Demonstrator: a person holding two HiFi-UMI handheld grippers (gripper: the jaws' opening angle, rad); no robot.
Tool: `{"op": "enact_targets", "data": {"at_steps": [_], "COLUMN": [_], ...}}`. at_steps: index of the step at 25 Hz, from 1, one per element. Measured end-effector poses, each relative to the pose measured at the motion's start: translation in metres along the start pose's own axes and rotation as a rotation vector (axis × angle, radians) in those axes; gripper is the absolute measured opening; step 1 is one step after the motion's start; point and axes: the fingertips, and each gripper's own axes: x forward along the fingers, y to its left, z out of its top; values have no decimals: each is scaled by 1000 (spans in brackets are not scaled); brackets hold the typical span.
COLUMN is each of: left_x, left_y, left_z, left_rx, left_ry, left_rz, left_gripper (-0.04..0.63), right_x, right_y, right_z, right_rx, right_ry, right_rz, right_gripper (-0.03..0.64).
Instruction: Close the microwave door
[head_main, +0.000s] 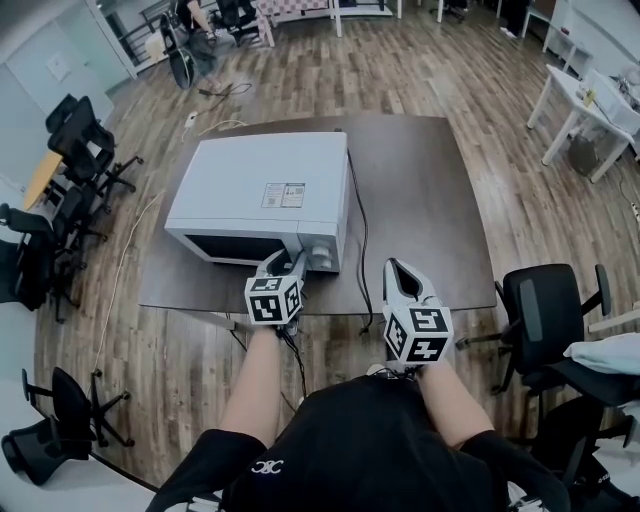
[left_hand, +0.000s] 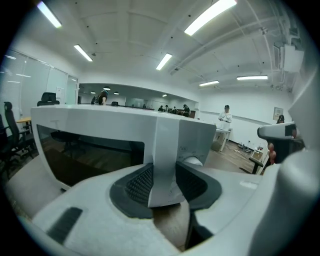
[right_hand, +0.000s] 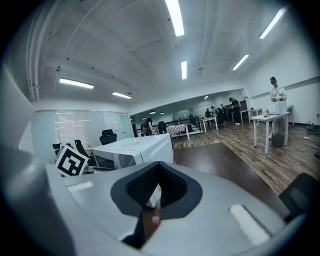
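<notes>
1. Head view: the microwave (head_main: 260, 185) sits on the worktop (head_main: 420, 200), and its door looks nearly flush. The left gripper (head_main: 288, 262) meets the front's right side, while the right gripper (head_main: 398, 268) hovers beside it.
2. Left gripper view: the jaws clamp the door edge (left_hand: 165, 160), probably to guide it shut.
3. Right gripper view: the jaws are together and empty, clear of the microwave.

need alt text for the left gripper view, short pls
The left gripper has its dark ribbed pads closed on the vertical door handle of a white microwave, seen close up. The dark door window lies left of the handle and the control panel right; a bright office with ceiling strip lights stretches behind.
</notes>
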Motion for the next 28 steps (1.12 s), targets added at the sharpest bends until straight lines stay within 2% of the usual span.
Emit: {"op": "enact_targets", "data": {"at_steps": [3,5,7,11,14,18,28], "left_x": [-15,-33,-49,-75,-95,-122,-175], "left_y": [2,6,5,-6,-13,-11,16], "left_z": [5,11,22,41,50,58,65], "left_rx": [28,60,94,125,124,114,96], "left_ry": [-36,-71,-112,-165,-185,-212,-229], "left_rz": [42,108,138,123,95,96,144], "left_gripper": [131,4,2,3,3,5,5], "right_x": [2,2,3,5,5,9,17], "right_y": [8,15,23,43,64,95,166], "right_z": [2,2,3,15,28,33,31], "right_rx": [-1,3,8,16,-8,-31,-82], "right_ry": [-9,-11,-16,-50,-80,-89,-82], "right_rz": [4,8,16,31,49,85,203], "right_gripper": [9,9,9,9,9,8,8]}}
